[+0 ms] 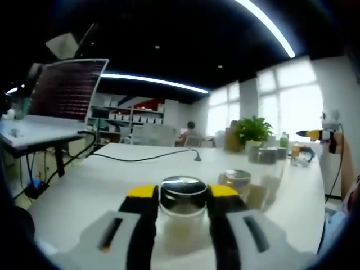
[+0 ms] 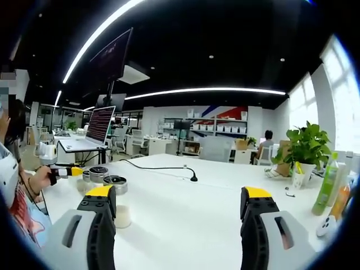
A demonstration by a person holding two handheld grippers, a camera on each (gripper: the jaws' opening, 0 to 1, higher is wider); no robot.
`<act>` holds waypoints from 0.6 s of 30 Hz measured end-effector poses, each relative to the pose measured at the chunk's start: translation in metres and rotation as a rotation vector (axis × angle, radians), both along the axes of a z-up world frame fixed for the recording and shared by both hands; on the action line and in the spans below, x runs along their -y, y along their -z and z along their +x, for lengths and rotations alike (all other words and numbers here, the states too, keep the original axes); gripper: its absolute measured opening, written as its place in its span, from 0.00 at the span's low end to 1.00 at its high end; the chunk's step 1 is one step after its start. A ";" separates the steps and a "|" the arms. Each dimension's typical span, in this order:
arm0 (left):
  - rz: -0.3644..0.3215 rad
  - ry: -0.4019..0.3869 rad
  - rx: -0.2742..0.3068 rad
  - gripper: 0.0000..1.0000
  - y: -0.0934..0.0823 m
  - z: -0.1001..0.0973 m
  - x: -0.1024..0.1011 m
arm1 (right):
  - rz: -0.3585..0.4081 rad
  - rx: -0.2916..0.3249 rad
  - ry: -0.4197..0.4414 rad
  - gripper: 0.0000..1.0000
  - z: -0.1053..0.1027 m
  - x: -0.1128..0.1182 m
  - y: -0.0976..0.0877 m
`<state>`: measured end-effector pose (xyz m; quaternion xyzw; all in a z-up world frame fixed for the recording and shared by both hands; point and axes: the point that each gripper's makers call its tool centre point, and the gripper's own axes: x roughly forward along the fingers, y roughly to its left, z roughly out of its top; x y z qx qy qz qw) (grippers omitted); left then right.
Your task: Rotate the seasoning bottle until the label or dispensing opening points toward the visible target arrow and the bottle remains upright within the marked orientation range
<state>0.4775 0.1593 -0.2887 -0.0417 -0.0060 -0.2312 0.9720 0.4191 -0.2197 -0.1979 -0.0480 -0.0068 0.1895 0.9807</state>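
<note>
A clear glass seasoning bottle (image 1: 183,198) with a round metal lid stands upright on the white table (image 1: 112,180). My left gripper (image 1: 183,194) has its yellow-tipped jaws pressed against the bottle's two sides, shut on it. A second lidded jar (image 1: 236,179) stands just behind and to the right. In the right gripper view, the left gripper (image 2: 70,170) reaches from the left into a cluster of lidded jars (image 2: 100,173). The nearest jar (image 2: 116,185) stands beside my right gripper's left jaw. My right gripper (image 2: 179,197) is wide open over bare table (image 2: 185,225), holding nothing.
A black cable (image 1: 146,158) runs across the table's far part. A laptop on a stand (image 1: 67,90) occupies the side desk. More jars (image 1: 264,154), a potted plant (image 2: 306,147) and a green bottle (image 2: 327,183) stand at the table's far end. A person's hand (image 2: 38,179) holds the left gripper.
</note>
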 end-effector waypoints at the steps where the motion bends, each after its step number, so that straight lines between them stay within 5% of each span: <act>1: -0.002 0.001 0.003 0.35 0.000 0.000 0.000 | -0.001 0.001 -0.001 0.95 0.000 0.000 0.000; 18: 0.012 0.071 0.014 0.35 -0.001 0.002 0.000 | -0.015 -0.010 -0.008 0.94 0.001 -0.001 0.003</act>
